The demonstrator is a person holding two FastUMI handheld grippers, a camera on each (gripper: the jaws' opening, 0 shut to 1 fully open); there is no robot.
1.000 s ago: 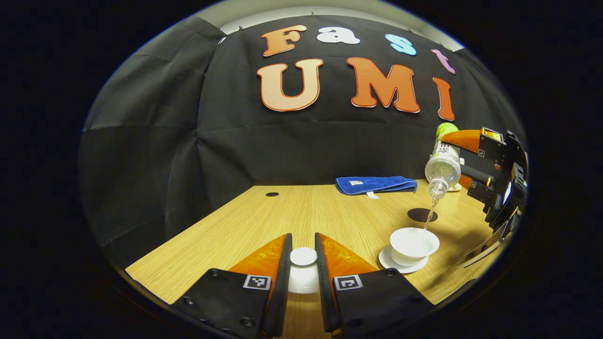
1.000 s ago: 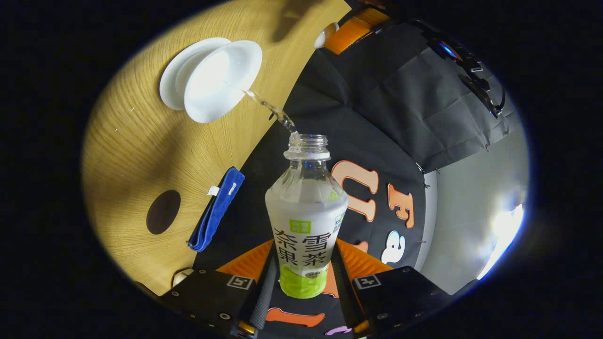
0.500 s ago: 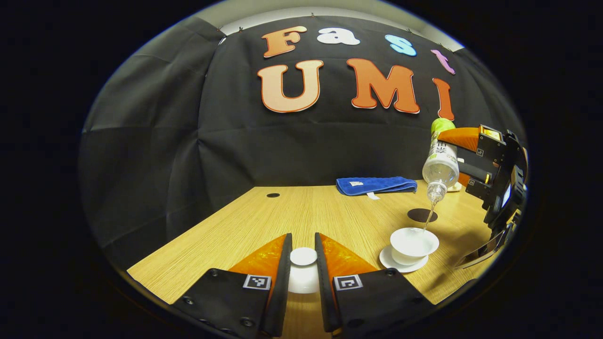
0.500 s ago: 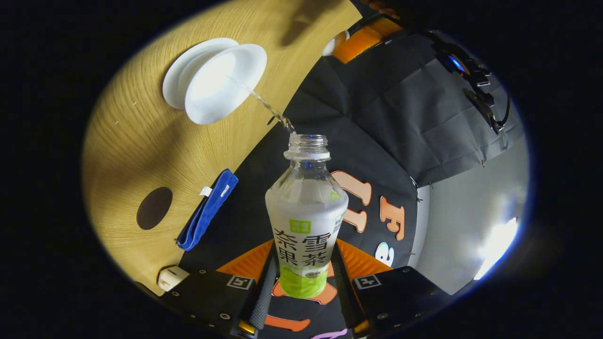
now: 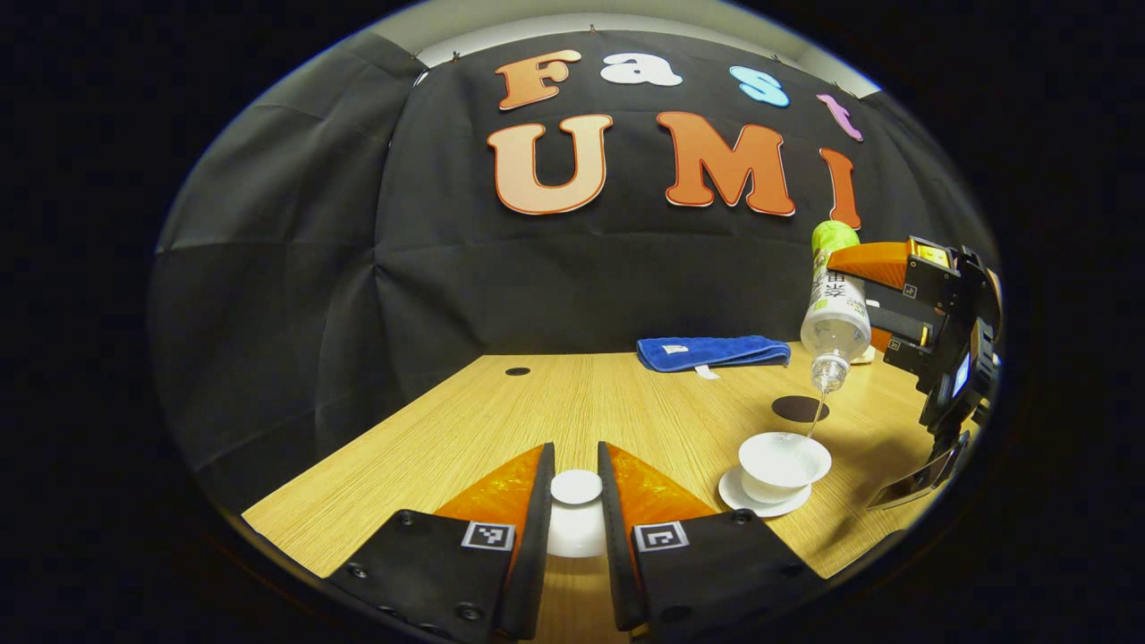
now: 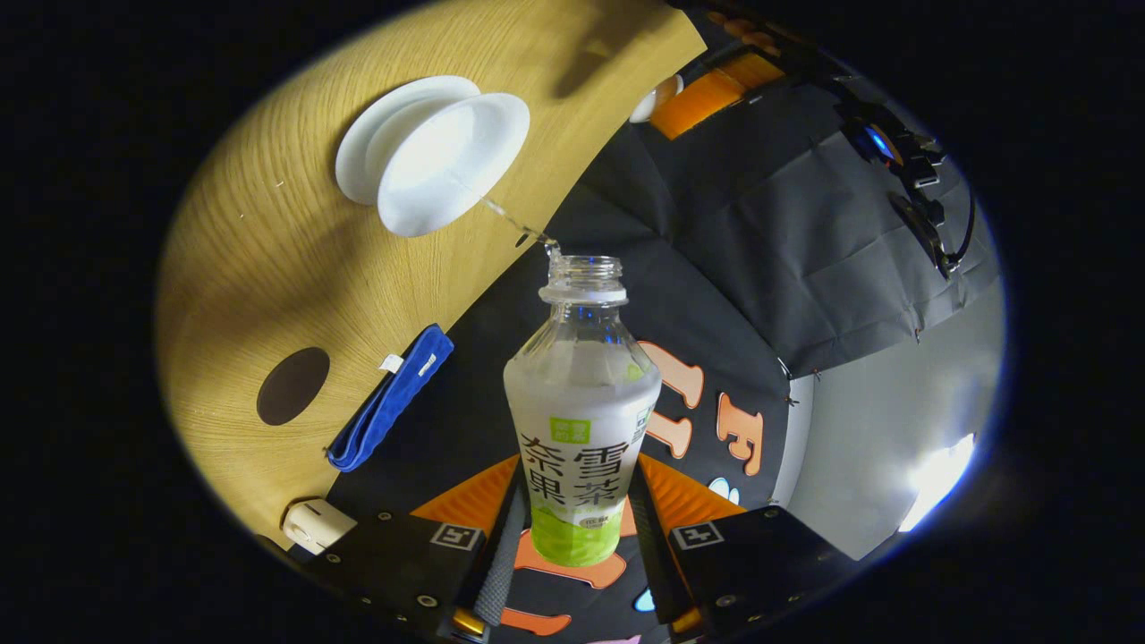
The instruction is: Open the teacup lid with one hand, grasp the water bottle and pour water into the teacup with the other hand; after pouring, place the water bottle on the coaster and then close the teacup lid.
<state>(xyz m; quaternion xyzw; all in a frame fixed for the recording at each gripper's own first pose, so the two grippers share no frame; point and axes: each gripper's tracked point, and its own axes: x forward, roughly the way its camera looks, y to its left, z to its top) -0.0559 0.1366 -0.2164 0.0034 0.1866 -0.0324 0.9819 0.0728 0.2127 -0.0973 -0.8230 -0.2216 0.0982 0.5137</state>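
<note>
My left gripper [image 5: 575, 487] is shut on the white teacup lid [image 5: 575, 510], held over the table's near edge. The open white teacup [image 5: 784, 458] stands on its saucer [image 5: 735, 495] at the right. Above it my right gripper [image 6: 577, 501] is shut on the clear water bottle [image 6: 580, 402], tipped neck-down, also seen as the bottle [image 5: 835, 313] in the left gripper view. A thin stream of water [image 5: 814, 419] falls from its uncapped mouth into the teacup [image 6: 452, 165]. The dark round coaster [image 5: 800, 409] lies just behind the cup.
A folded blue cloth [image 5: 713, 351] lies at the back of the wooden table [image 5: 555, 407], beside the coaster [image 6: 292, 397]. A small cream object [image 6: 315, 526] sits near the table's edge. A small dark hole [image 5: 517, 370] marks the far left of the table.
The bottle has tipped steeper and risen slightly, and the stream has thinned. The left gripper with the lid has not moved.
</note>
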